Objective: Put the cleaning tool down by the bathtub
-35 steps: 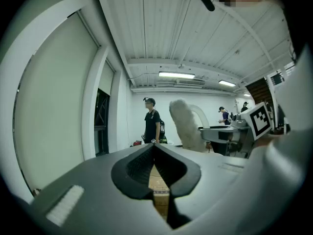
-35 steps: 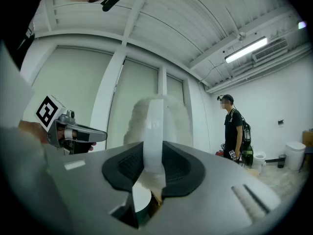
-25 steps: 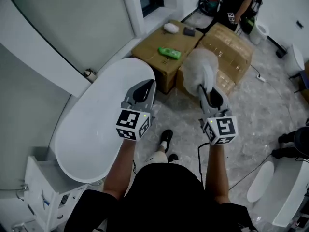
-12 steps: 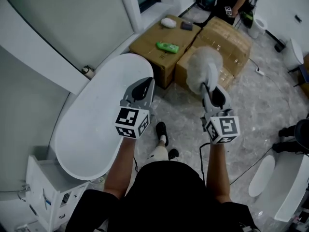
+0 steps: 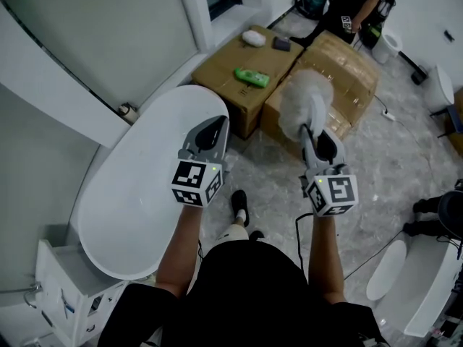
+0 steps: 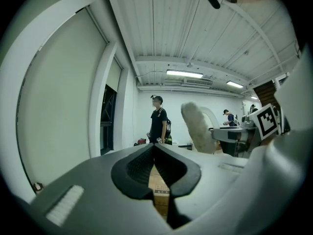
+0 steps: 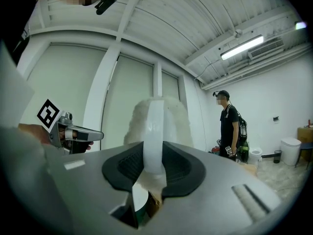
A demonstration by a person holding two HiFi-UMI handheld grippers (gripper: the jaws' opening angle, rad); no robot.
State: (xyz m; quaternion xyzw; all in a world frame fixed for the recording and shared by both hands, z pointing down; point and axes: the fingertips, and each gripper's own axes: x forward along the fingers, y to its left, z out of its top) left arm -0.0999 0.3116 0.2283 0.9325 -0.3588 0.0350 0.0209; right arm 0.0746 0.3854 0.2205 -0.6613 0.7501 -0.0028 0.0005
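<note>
The cleaning tool is a fluffy white duster [image 5: 305,101] on a pale handle [image 7: 152,131]. My right gripper [image 5: 314,139] is shut on that handle and holds the duster upright above the floor, in front of the cardboard boxes. The duster's head [image 7: 156,117] rises just past the jaws in the right gripper view. The white oval bathtub [image 5: 137,186] lies at the left in the head view. My left gripper [image 5: 212,130] hangs over the tub's right rim, shut with nothing between its jaws. In the left gripper view the duster [image 6: 199,128] shows at the right.
Two cardboard boxes [image 5: 333,78] stand beyond the tub's far end, with a green bottle [image 5: 251,76] and a white cloth [image 5: 253,37] on the left one. A person [image 5: 351,6] stands at the back. A white cabinet [image 5: 69,288] sits at the tub's near end. A cable [image 5: 405,132] crosses the floor.
Both grippers have held their places and grips. The head camera has shifted slightly, so the tub and boxes drift a little in the view.
</note>
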